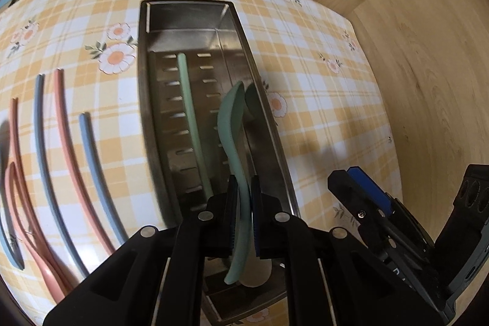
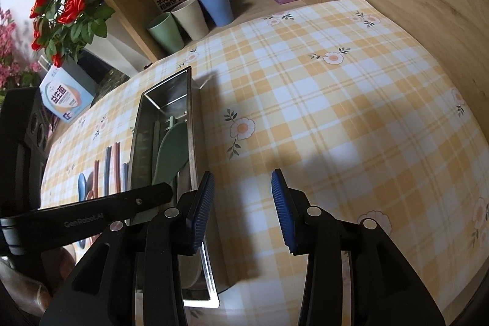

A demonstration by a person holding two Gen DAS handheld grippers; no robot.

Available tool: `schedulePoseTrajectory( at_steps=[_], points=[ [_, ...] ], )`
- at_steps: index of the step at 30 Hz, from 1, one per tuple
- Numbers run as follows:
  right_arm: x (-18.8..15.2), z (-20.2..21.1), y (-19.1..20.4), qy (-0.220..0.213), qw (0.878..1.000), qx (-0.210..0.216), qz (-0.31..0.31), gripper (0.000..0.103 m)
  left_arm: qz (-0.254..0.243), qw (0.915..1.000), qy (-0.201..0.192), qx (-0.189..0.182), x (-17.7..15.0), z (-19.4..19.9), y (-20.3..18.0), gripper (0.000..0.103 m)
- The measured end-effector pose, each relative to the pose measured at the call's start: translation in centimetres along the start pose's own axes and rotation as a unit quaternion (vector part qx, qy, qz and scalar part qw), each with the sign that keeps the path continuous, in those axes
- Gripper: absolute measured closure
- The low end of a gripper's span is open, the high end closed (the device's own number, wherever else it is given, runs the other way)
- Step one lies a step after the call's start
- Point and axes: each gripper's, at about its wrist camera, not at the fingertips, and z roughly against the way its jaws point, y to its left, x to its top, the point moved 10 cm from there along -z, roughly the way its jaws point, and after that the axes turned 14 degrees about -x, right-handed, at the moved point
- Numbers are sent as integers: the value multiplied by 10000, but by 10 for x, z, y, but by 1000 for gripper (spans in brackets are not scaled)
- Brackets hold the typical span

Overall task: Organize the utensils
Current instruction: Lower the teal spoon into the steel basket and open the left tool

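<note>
Left wrist view has the left gripper [image 1: 244, 197] clamped tight on the handle of a pale green plastic spoon [image 1: 235, 142], both blue-padded fingers pressing it from either side, with the spoon bowl reaching out ahead of the fingertips over the long stainless steel utensil tray [image 1: 276, 139] with slotted floor. Spoon looks tilted, its bowl sitting close to the tray's right wall, where you get a darker reflection of it; can't tell if the bowl touches the floor yet. Just left of the gripper's fingers, a pale green chopstick [image 1: 191, 115] lies lengthwise inside the tray. Further left, outside the tray on the yellow plaid flowered tablecloth [image 1: 321, 29], there's a row of pink chopsticks [image 1: 68, 139] and blue chopsticks [image 1: 44, 142] plus what looks like a pink spoon or fork down near the edge, too blurred to be sure. Off to the lower right of the left gripper you can see the right gripper [image 1: 385, 203] poking in. Right wrist view: right gripper [image 2: 243, 210] has its jaws standing apart with nothing between them, just bare tablecloth underneath, and it sits just to the right of the tray [image 2: 193, 148], its left finger overlapping the tray's near rim. Ahead and to the left on a wooden shelf sit green, cream and blue cups [image 2: 191, 17].
</note>
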Motion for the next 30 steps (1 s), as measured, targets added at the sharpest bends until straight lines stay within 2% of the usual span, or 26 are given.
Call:
schedulePoseTrajectory(
  at_steps=[8, 11, 12, 13, 16, 18, 25, 30],
  points=[
    [1, 5, -4, -27, 10000, -57, -51, 64, -85, 9993, 286, -213, -11, -14, -11, 93],
    [1, 8, -4, -33, 9999, -73, -66, 64, -127, 9986, 353, -374, -13, -14, -15, 88],
    [1, 9, -4, -36, 9999, -73, -66, 64, -156, 9986, 340, -380, -13, -12, -16, 82],
    [1, 11, -3, -42, 9999, -75, -64, 64, -174, 9986, 308, -383, -12, -9, -16, 71],
    [2, 15, -3, -69, 9999, -89, -98, 64, -202, 9991, 171, -319, -8, 5, -13, 57],
    [2, 18, -1, -86, 9999, -101, -99, 64, -284, 9991, 32, -326, -4, 18, -13, 42],
    [2, 29, 12, -133, 9999, -107, -28, 63, -493, 9978, -431, -21, 8, 64, 1, 23],
    [-1, 36, 28, -165, 9998, -64, 96, 54, -753, 9940, -689, 384, 10, 99, 21, 12]
  ],
)
